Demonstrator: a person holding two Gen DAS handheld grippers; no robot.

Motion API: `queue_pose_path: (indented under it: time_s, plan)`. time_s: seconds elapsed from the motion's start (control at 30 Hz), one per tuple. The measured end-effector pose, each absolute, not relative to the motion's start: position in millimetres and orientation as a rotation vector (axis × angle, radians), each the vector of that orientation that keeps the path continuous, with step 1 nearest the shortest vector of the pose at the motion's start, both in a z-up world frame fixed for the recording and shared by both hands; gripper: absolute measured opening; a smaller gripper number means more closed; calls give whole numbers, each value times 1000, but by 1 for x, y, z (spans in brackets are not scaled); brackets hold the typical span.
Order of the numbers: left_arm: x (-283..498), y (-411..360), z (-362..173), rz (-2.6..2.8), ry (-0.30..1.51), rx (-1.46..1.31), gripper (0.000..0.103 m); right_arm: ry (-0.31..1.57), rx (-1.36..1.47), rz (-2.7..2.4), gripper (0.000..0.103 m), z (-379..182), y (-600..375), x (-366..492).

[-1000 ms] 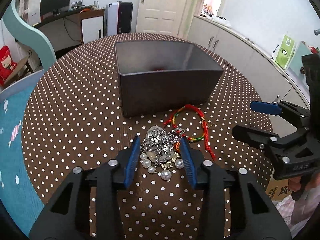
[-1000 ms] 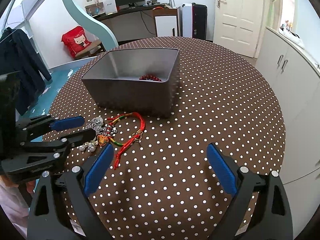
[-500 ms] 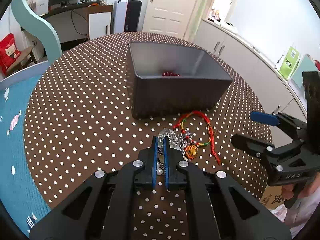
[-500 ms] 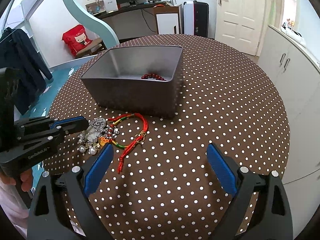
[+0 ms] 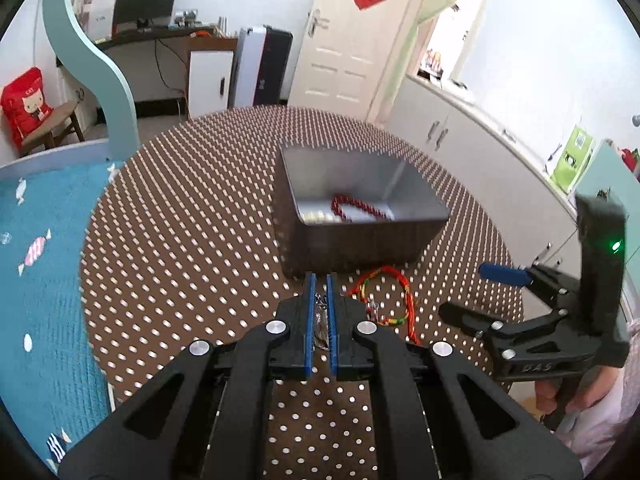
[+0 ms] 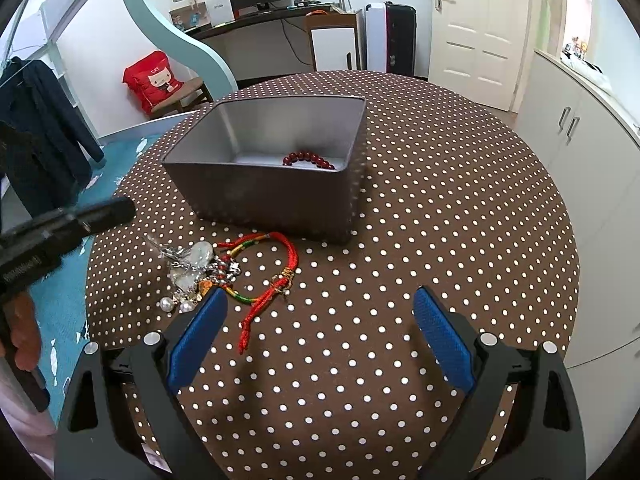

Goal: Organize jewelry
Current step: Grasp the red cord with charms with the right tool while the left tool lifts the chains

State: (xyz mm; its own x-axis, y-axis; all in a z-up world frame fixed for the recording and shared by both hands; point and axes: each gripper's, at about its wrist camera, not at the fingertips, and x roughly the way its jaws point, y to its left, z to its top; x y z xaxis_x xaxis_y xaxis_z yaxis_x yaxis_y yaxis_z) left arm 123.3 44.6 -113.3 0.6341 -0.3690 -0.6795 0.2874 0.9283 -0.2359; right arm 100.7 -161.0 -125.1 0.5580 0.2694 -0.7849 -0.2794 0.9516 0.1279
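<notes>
My left gripper (image 5: 320, 312) is shut on a silver chain necklace (image 5: 321, 326), raised above the table; its chain trails down to the pile of silver and pearl jewelry (image 6: 188, 272) on the cloth. A red and multicolour cord bracelet (image 6: 272, 268) lies beside the pile, also in the left wrist view (image 5: 386, 300). The grey metal box (image 6: 280, 184) stands behind, with a red bead bracelet (image 6: 308, 160) inside. My right gripper (image 6: 320, 336) is open and empty, hovering over the table to the right of the jewelry. The left gripper appears blurred in the right wrist view (image 6: 104, 214).
The round table (image 6: 460, 220) has a brown polka-dot cloth. White cabinets (image 6: 592, 140) stand to the right, a teal rug (image 5: 36, 280) lies left of the table. A desk, a door and a red bag are in the background.
My left gripper closed on the silver chain necklace and has lifted up and back from the pile. The right gripper stayed open and barely moved.
</notes>
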Motion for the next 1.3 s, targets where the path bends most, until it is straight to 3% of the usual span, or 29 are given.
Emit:
queue_pose_path:
  time_s: [0.7,1.17,1.3]
  plan:
    - [79,104,8,-297,468,-85,5,889,-94,464,91,-117,-101,106]
    - [84,84,42,-367,412,-63,5,868,-73,590,90,-114,-67,107]
    - [81,70,62,-398,370,-55,5,834,-44,643,83,-111,-60,103]
